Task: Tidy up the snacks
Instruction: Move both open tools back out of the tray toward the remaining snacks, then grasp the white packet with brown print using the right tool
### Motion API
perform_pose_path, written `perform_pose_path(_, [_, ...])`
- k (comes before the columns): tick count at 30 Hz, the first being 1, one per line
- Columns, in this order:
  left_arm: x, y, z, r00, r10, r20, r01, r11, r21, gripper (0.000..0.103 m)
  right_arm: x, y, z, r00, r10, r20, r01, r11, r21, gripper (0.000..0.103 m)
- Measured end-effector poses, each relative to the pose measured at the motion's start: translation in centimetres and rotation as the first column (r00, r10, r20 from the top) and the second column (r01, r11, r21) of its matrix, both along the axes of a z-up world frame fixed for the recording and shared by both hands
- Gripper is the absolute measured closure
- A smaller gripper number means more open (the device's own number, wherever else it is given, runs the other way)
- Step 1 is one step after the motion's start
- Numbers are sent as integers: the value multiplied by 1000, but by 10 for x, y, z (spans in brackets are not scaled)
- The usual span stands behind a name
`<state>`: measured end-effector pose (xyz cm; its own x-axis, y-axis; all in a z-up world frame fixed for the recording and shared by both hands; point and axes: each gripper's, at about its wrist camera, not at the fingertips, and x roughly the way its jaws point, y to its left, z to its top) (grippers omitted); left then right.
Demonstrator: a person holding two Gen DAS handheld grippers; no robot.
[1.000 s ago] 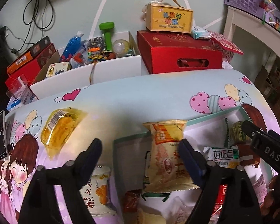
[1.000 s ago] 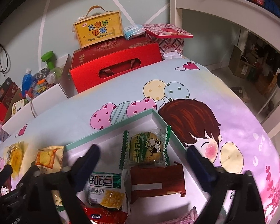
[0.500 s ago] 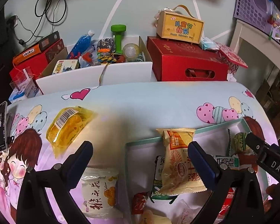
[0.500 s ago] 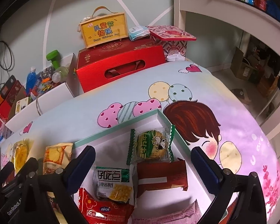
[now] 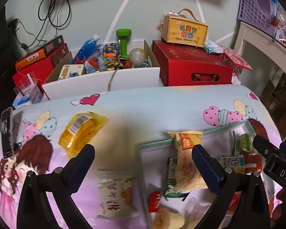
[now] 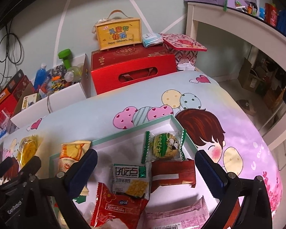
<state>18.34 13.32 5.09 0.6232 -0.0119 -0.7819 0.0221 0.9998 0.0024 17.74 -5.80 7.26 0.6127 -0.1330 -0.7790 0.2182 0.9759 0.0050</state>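
– Which step is going on?
– Both are hovering spread wide, empty: left gripper [image 5: 143, 159], right gripper [image 6: 145, 163]. Most snacks are lying in the tray [image 6: 131, 128].
– Next?
– Probably reaching for the white packet [image 5: 115, 192] at six o'clock, or the yellow packet [image 5: 82, 130] at ten.

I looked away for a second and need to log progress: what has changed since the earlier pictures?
Both grippers, the left gripper and the right gripper, drew back from the table, so more of it shows. Both stayed open and empty; nothing was gripped or released. The yellow packet and white packet still lie outside the tray; the snacks inside kept their places.
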Motion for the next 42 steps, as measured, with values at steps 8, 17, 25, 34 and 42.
perform_pose_path(8, [-8, 27, 12, 999, 36, 10, -36, 999, -15, 2, -6, 24, 4, 1000, 27, 1, -27, 999, -18, 0])
perform_pose_path(17, [-19, 69, 22, 995, 101, 19, -101, 995, -11, 2, -13, 61, 5, 996, 88, 5, -88, 996, -19, 0])
perform_pose_path(25, [-29, 120, 26, 982, 187, 17, -186, 980, -66, 2, -13, 97, -6, 988, 152, -10, -152, 988, 26, 0])
perform_pose_path(34, [-46, 184, 19, 955, 295, -18, -295, 947, -128, 2, -17, 149, -19, 960, 280, -24, -276, 957, 90, 0])
perform_pose_path(42, [-43, 203, -6, 954, 281, -106, -294, 946, -135, 2, -18, 183, -39, 930, 362, -61, -355, 929, 107, 0])
